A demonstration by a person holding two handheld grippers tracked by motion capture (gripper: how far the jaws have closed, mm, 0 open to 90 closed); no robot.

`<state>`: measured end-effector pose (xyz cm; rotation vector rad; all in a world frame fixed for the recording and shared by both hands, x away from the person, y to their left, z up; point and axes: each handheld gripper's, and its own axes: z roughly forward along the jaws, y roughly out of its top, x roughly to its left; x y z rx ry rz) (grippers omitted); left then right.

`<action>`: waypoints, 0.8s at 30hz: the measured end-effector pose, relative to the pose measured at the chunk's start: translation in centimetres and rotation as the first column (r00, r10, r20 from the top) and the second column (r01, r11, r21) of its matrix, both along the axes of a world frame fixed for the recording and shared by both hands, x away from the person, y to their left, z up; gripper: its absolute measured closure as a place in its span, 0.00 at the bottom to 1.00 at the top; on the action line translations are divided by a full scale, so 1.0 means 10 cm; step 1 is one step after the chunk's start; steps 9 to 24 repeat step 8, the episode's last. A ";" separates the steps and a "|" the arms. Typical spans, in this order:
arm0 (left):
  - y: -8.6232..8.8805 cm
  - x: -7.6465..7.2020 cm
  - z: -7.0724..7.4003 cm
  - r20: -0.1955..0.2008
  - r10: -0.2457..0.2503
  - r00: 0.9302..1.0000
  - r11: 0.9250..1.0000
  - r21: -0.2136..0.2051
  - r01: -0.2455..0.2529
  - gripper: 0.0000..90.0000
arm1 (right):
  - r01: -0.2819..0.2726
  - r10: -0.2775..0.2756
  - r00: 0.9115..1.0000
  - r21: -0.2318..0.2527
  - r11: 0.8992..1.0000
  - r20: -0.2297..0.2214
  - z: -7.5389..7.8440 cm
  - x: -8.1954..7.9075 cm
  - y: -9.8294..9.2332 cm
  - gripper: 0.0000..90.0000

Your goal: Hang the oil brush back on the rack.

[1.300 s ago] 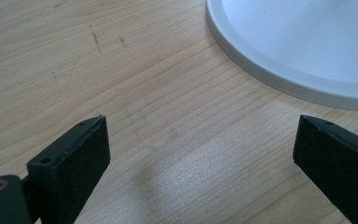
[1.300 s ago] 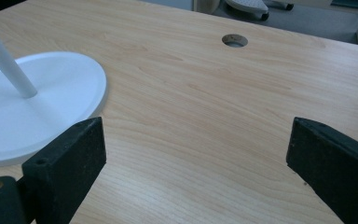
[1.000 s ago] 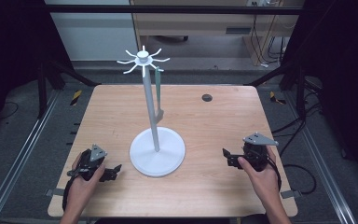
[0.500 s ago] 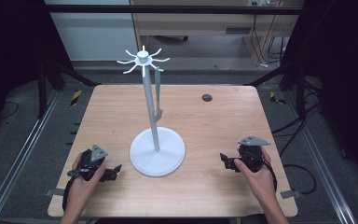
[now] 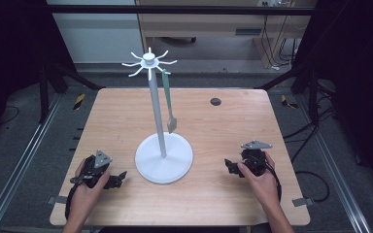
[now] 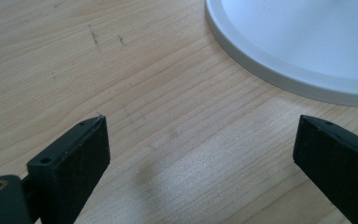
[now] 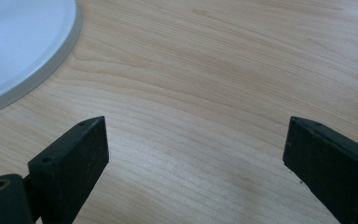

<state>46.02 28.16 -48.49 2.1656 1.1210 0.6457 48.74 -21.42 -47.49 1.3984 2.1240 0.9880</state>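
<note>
1. High view shows a wooden table [image 5: 223, 126] with a white stand [image 5: 163, 158] at its middle: a round base, a thin upright pole, and a crown of short hooks at the top.
2. One grey-green utensil [image 5: 169, 109] hangs from a hook on the right side of the crown, dangling straight down just beside the pole, its wider end above the base and clear of it. The other hooks carry nothing.
3. The left gripper [image 5: 118, 178] rests low on the near left of the table, held in the person's left hand [image 5: 85, 194], just beside the base's near-left rim but apart from it.
4. In the left gripper view its two black jaws stand wide apart over bare wood with nothing between them; the base rim curves across the upper right.
5. The right gripper [image 5: 229, 166] lies on the near right in the right hand [image 5: 262, 182], a little way off the base.
6. In the right gripper view its jaws gape wide too, holding nothing; the base rim fills the upper left corner.
7. A small dark round spot [image 5: 215, 101] sits on the far side of the table, right of the pole, well apart from both grippers.
8. Nothing lies between either gripper and the stand.
</note>
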 end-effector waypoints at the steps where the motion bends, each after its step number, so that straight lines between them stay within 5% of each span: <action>1: 0.00 0.00 0.00 0.000 0.000 1.000 1.000 -0.001 0.000 0.04 | 0.010 -0.010 1.000 -0.002 1.000 0.004 -0.01 0.01 0.01 0.09; 8: -0.02 0.01 0.00 0.003 -0.003 1.000 1.000 0.001 0.003 0.04 | 0.025 -0.025 1.000 -0.037 0.999 0.003 -0.06 0.01 0.01 0.10; 24: -0.02 0.01 0.00 0.003 -0.003 1.000 1.000 0.001 0.003 0.04 | 0.025 -0.025 1.000 -0.037 0.999 0.003 -0.06 0.01 0.01 0.10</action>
